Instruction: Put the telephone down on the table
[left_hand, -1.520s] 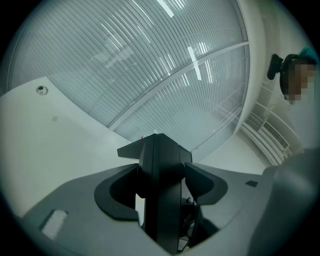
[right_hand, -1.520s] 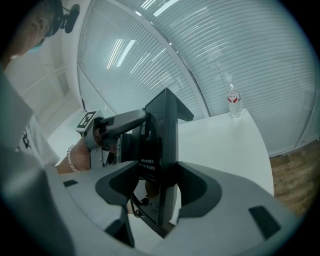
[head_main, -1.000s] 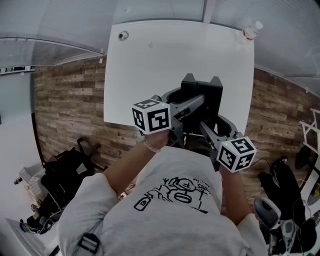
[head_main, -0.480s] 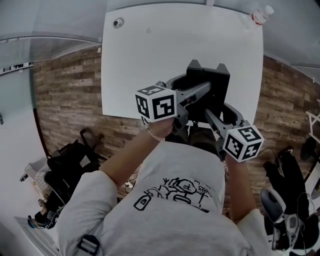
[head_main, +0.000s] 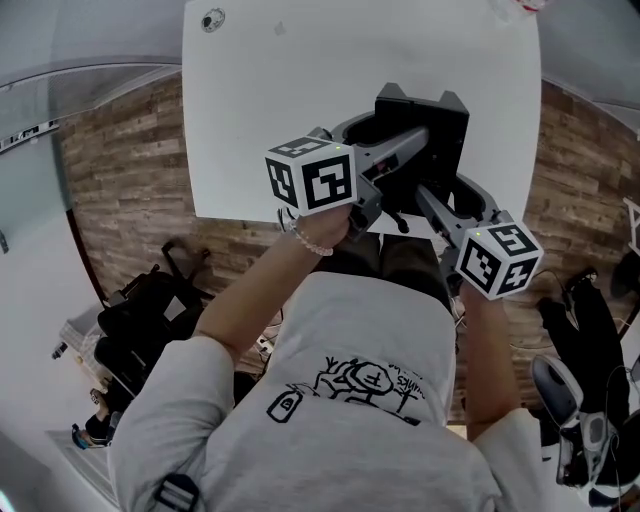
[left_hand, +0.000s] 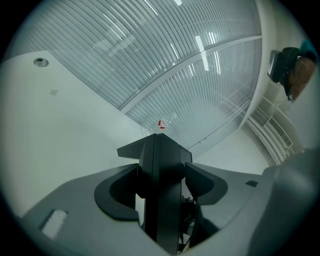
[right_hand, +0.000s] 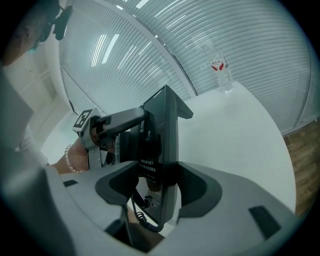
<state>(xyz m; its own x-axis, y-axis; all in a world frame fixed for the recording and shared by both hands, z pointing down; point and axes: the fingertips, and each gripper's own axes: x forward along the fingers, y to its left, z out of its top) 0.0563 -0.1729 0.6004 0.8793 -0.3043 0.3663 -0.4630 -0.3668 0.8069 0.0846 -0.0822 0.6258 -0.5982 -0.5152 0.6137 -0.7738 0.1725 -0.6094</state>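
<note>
A black desk telephone (head_main: 425, 135) hangs above the near right part of the white table (head_main: 300, 120), held between both grippers. My left gripper (head_main: 385, 165) grips its left side; in the left gripper view the jaws press on the phone's edge (left_hand: 161, 187). My right gripper (head_main: 440, 195) grips the right side, its jaws closed on the phone's body (right_hand: 162, 165). A coiled cord (right_hand: 142, 217) dangles under the phone. The phone is tilted on edge between the jaws.
A clear water bottle with a red label (right_hand: 221, 70) stands at the table's far right corner. A small round fitting (head_main: 212, 19) sits at the far left corner. Wood-pattern floor (head_main: 130, 190) flanks the table; bags and gear (head_main: 130, 320) lie on the floor.
Both grippers and the telephone have moved further over the table and lower toward it. The grip on the phone is unchanged.
</note>
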